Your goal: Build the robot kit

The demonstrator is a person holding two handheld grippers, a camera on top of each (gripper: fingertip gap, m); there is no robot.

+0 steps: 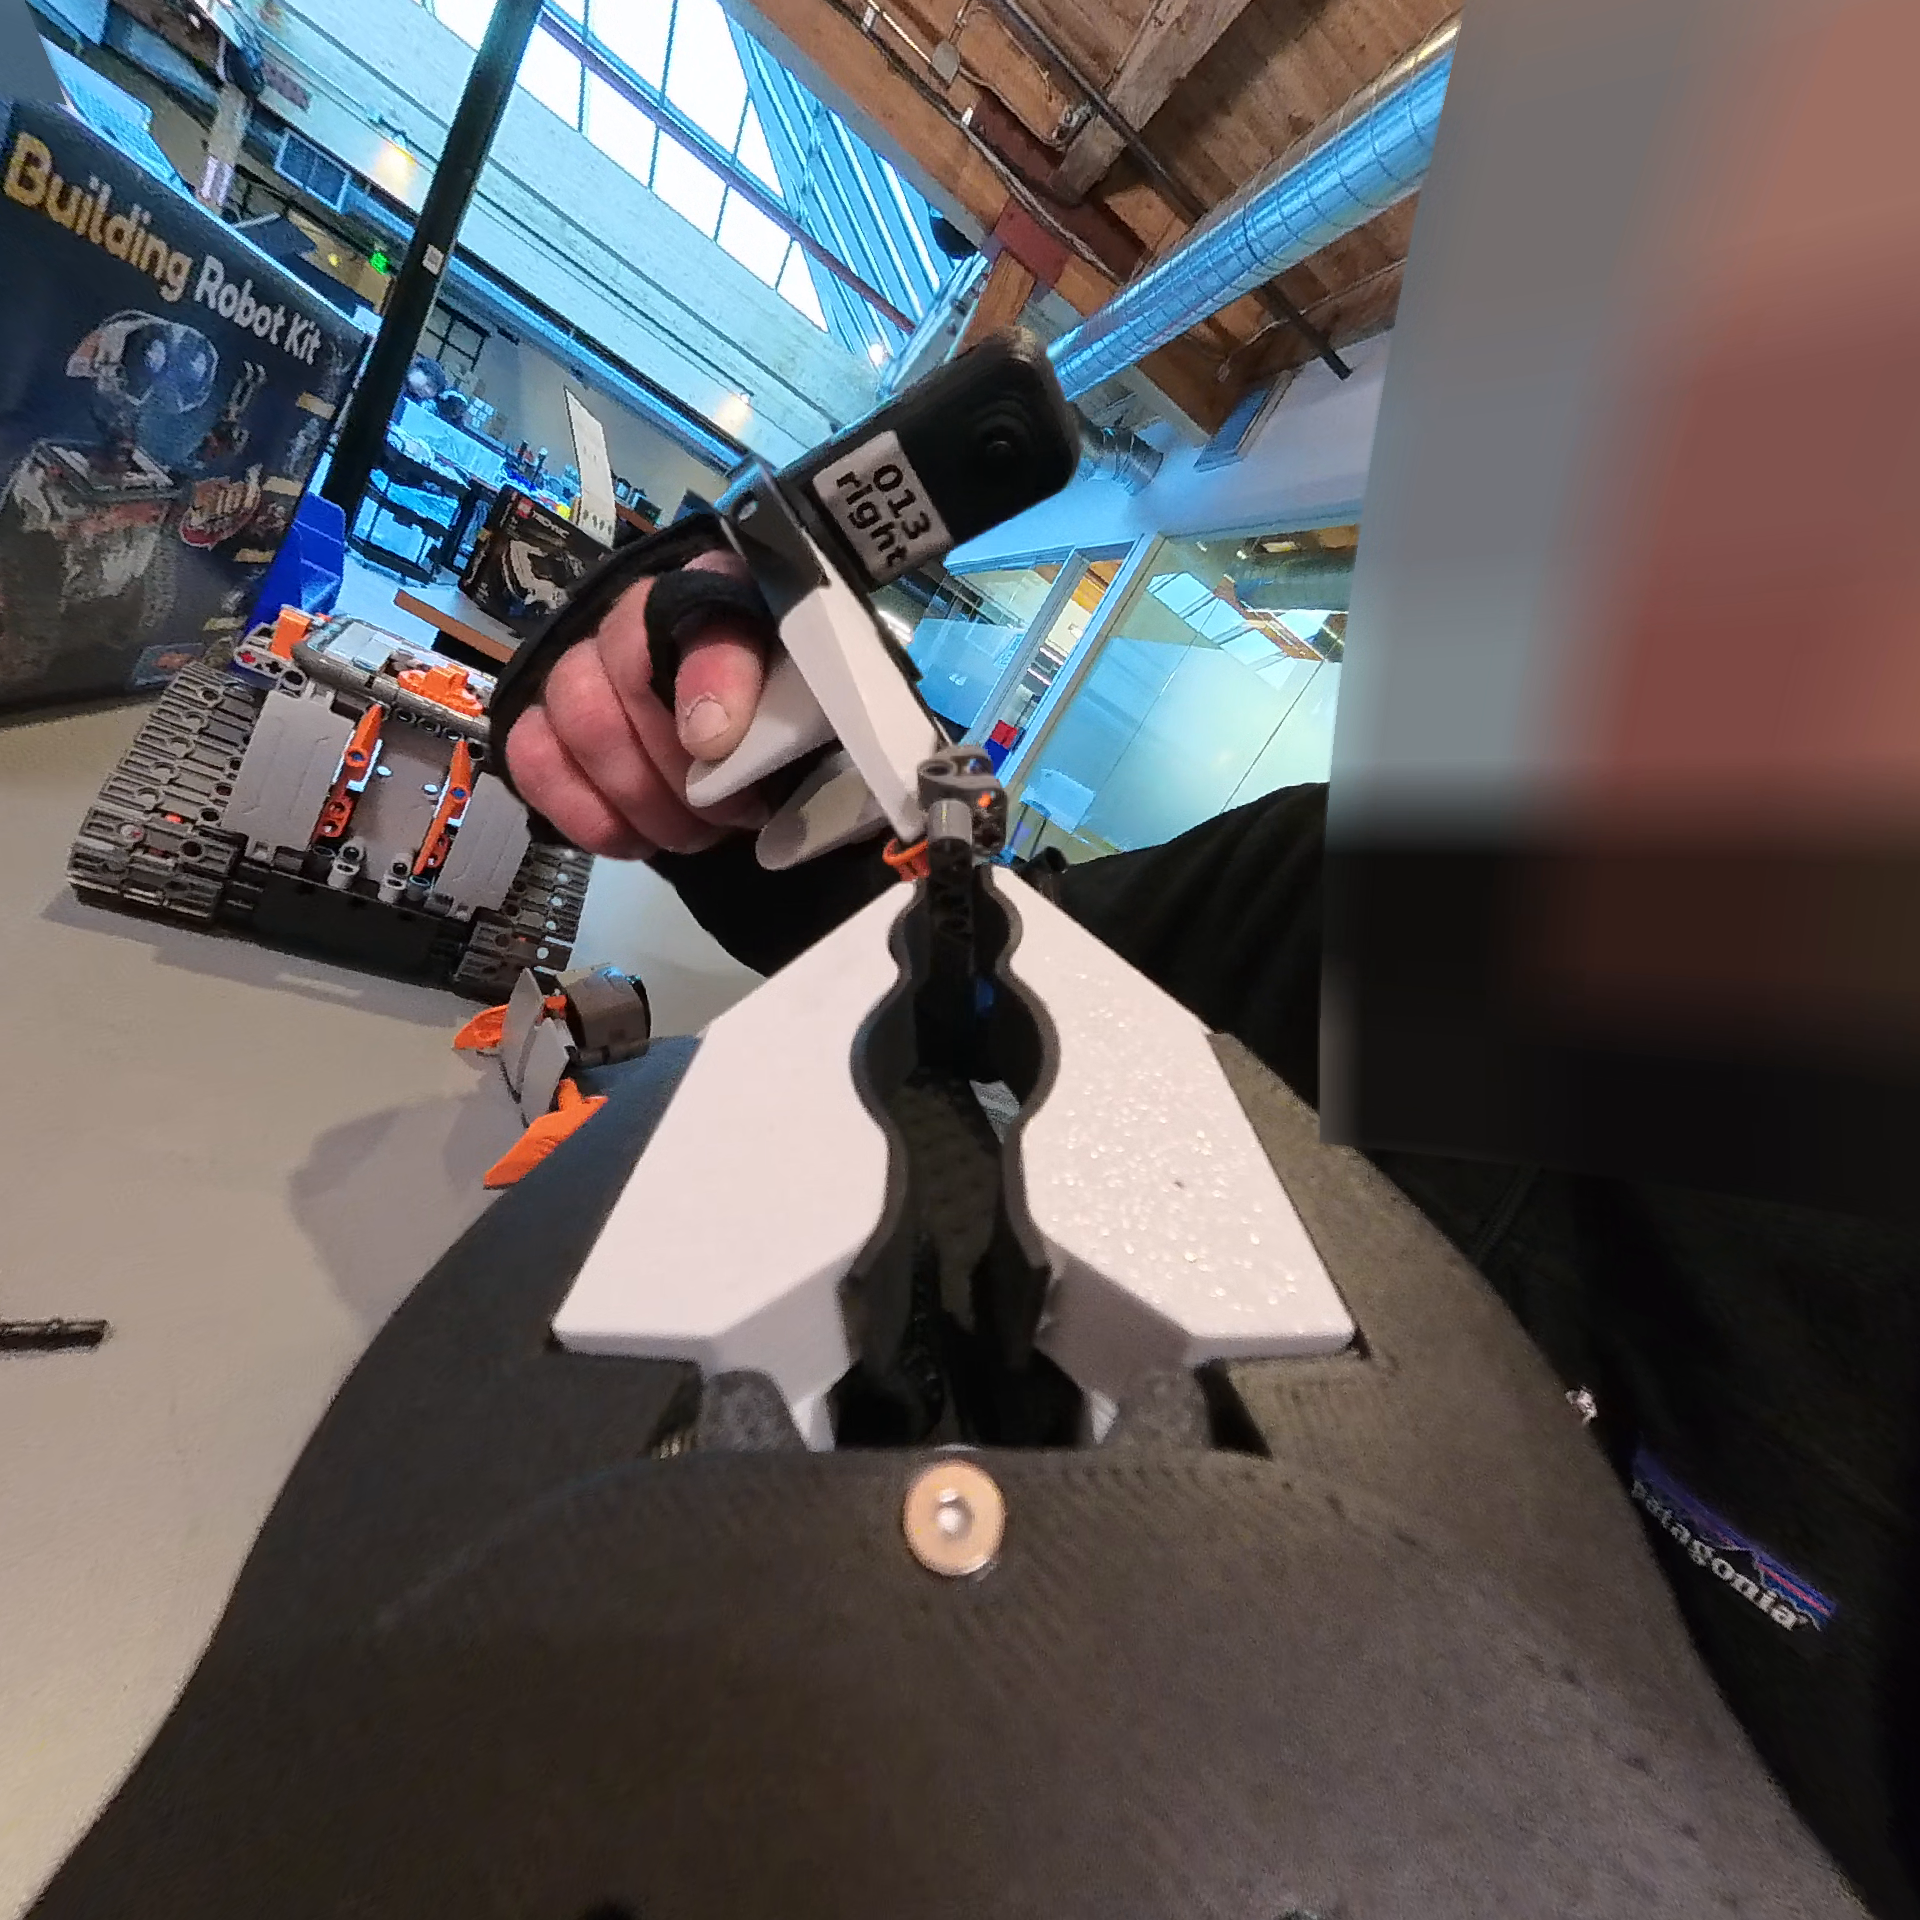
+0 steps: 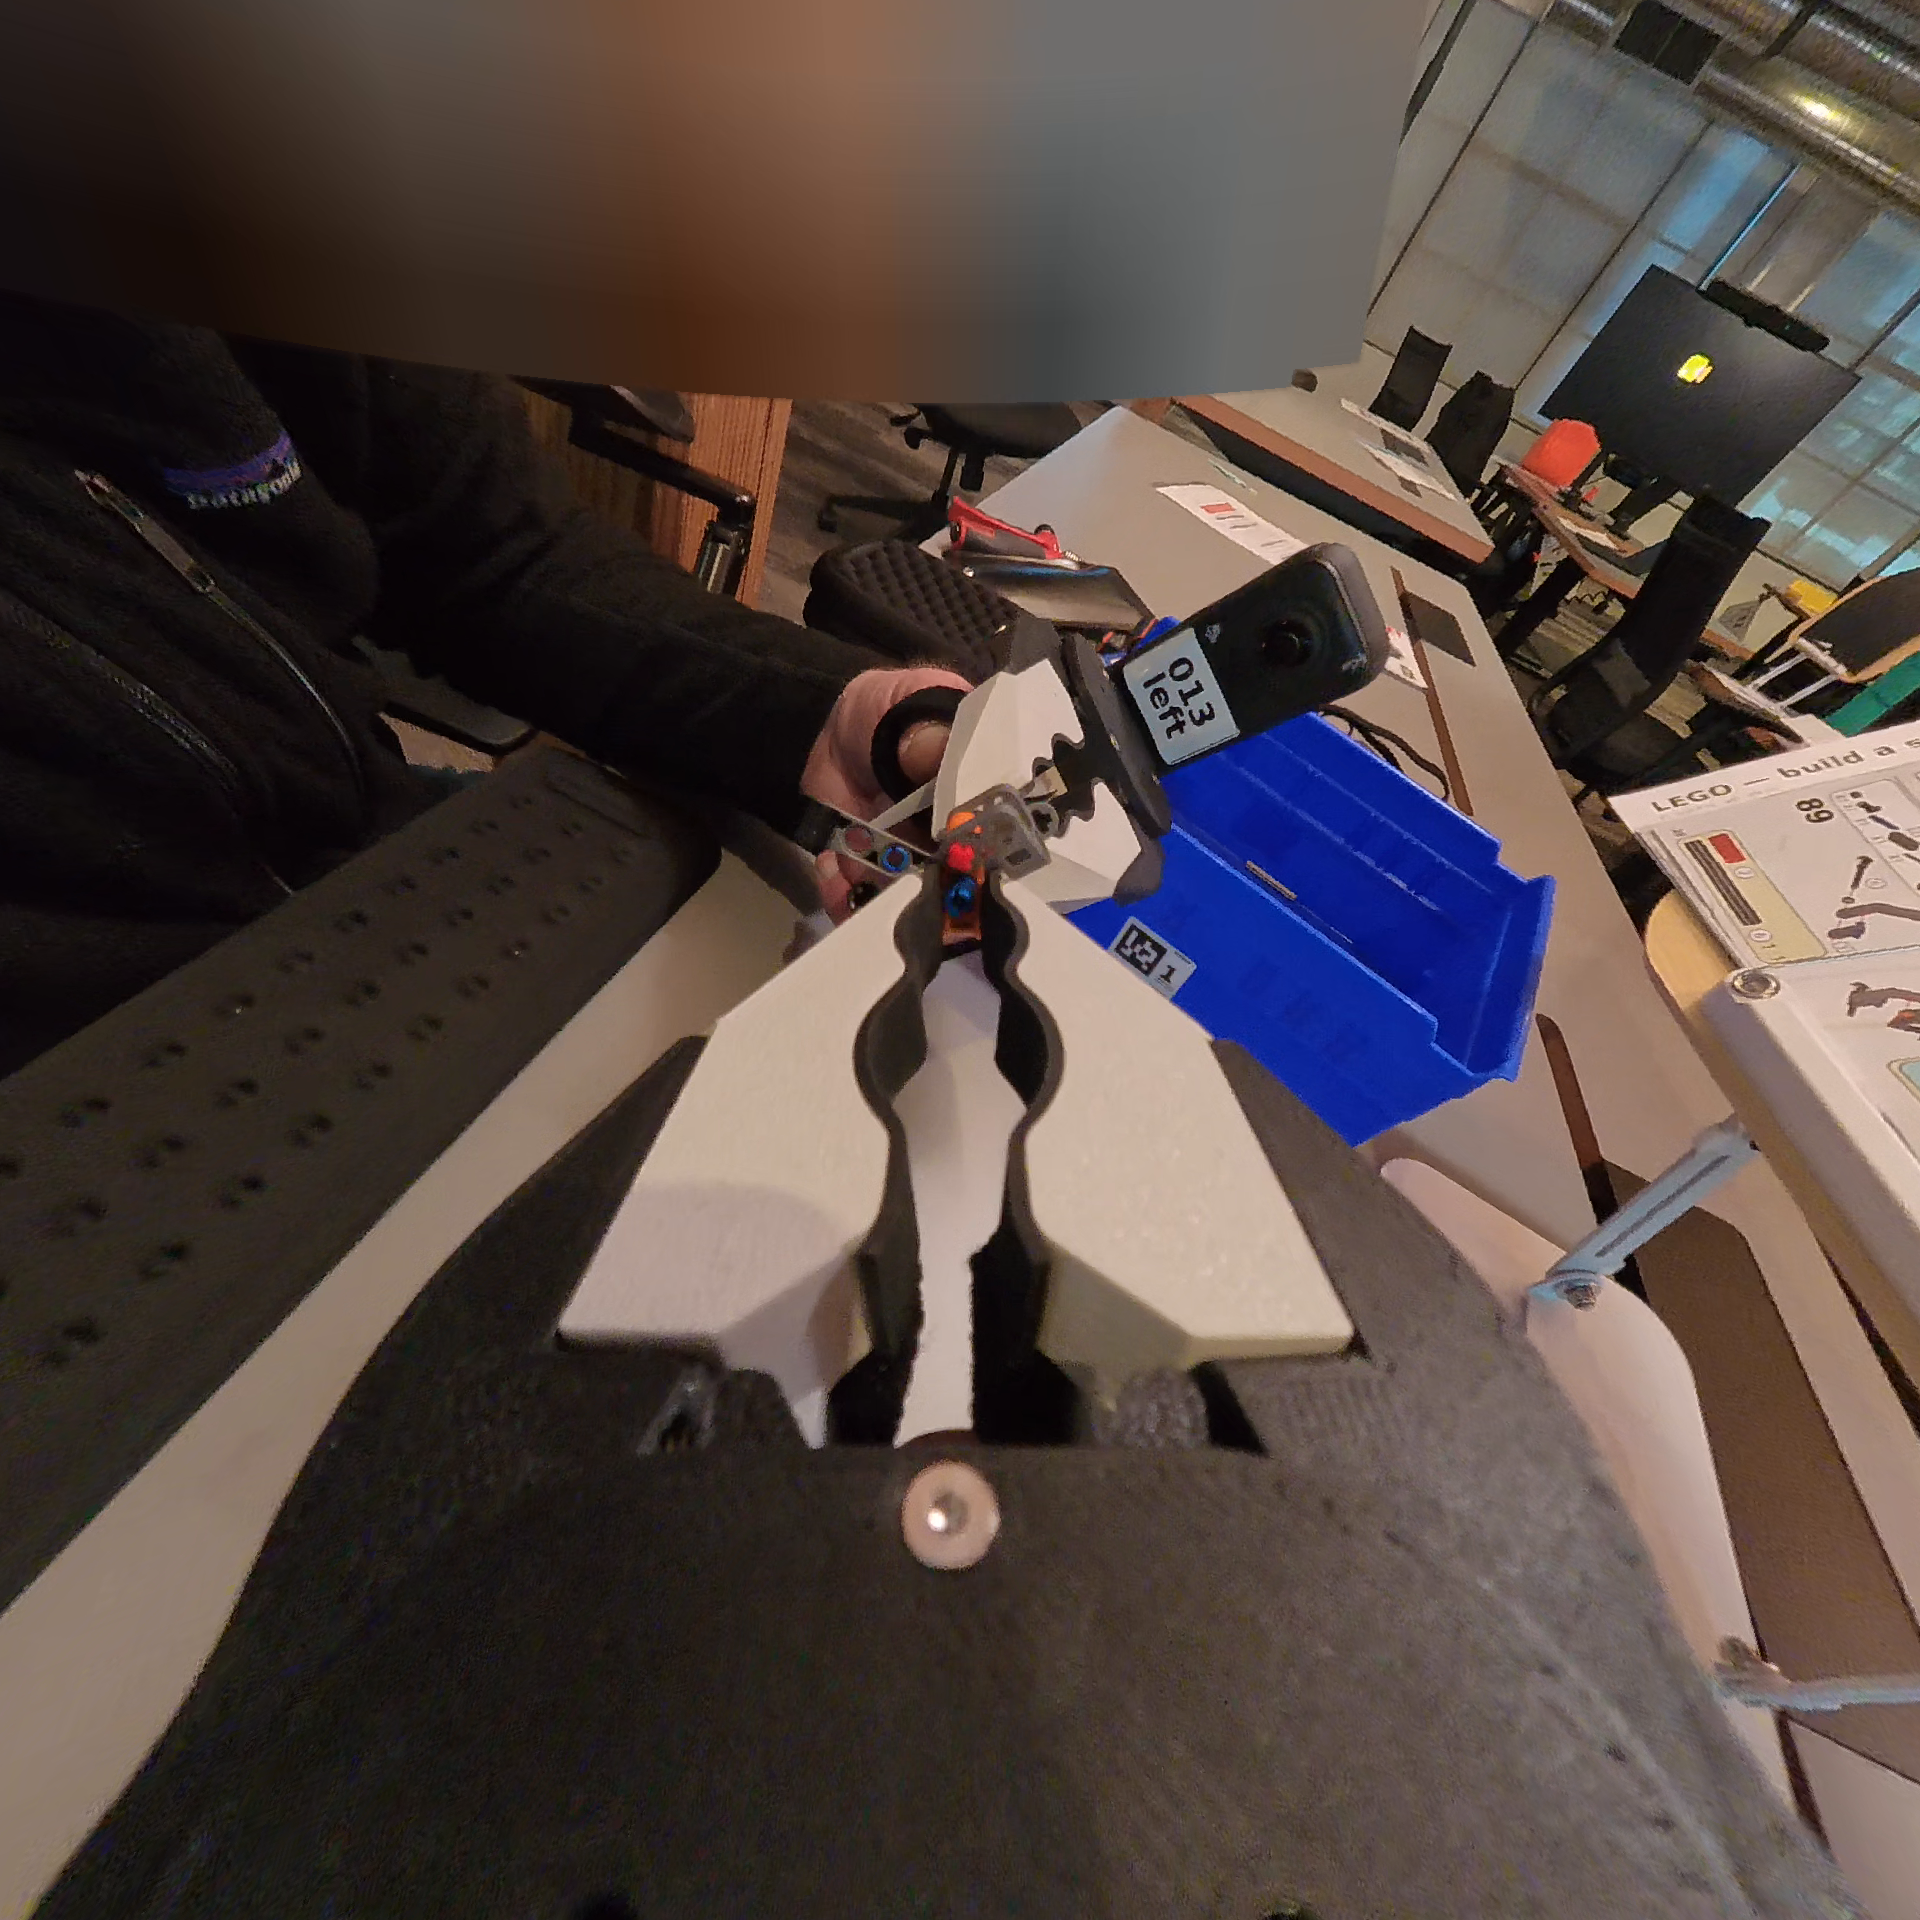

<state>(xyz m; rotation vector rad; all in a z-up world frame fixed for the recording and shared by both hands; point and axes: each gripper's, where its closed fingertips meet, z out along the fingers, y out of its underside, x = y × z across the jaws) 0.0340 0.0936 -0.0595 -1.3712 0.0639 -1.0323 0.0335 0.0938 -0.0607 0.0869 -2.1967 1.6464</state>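
Observation:
Both grippers meet in the air on one small brick assembly, close to a person in a black jacket [image 2: 312, 675]. My left gripper [image 1: 940, 883] is shut on it; a grey connector piece [image 1: 958, 795] and an orange ring [image 1: 902, 854] stick out past its tips. My right gripper [image 2: 961, 883] is shut on the orange part with a blue pin [image 2: 961, 906], and a red pin [image 2: 961, 854] sits just above. In the right wrist view the left gripper [image 2: 1039, 821] holds the grey piece [image 2: 1003, 831], and a thin grey beam [image 2: 868, 847] hangs off to the left. The right gripper [image 1: 914, 821] also shows in the left wrist view, held by a hand [image 1: 603, 748].
A tracked brick vehicle [image 1: 322, 790] stands on the grey table [image 1: 156, 1091] before a printed box [image 1: 156, 416]. Loose orange and grey parts [image 1: 551, 1049] lie near it. A blue bin [image 2: 1330, 935] and instruction sheets [image 2: 1787, 842] lie to the right. A black perforated panel [image 2: 260, 1039] is at left. My two grippers' fingertips are within a few centimetres of each other.

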